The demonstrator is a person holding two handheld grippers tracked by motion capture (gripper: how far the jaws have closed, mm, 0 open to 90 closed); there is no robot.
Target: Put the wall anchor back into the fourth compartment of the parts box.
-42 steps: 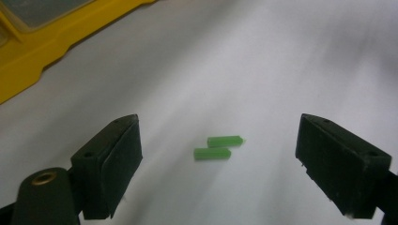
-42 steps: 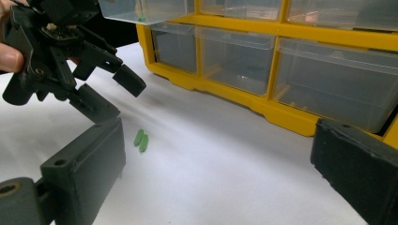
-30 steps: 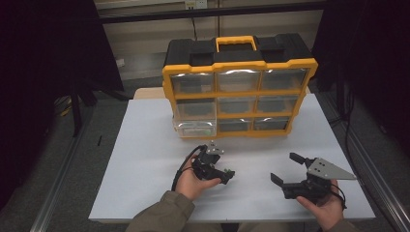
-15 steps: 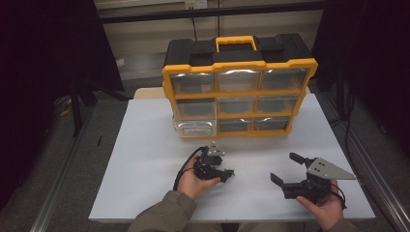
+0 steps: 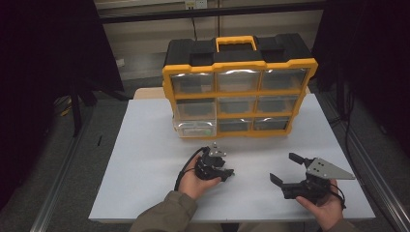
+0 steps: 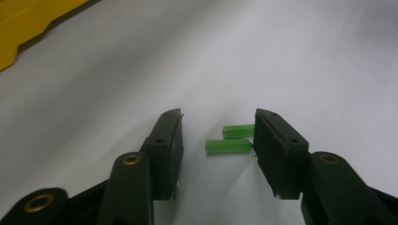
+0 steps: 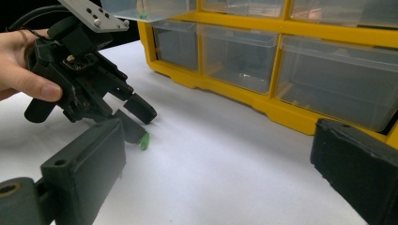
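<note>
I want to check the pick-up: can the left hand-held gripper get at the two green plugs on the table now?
Probably yes. The left hand-held gripper has been closing around the green plugs, which lie on the bare white table between its jaws, one against the right pad.

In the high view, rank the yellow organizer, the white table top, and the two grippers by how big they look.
1. white table top
2. yellow organizer
3. right gripper and left gripper: the right looks somewhat bigger, its jaws standing wider, but the two are too close to rank firmly.
</note>
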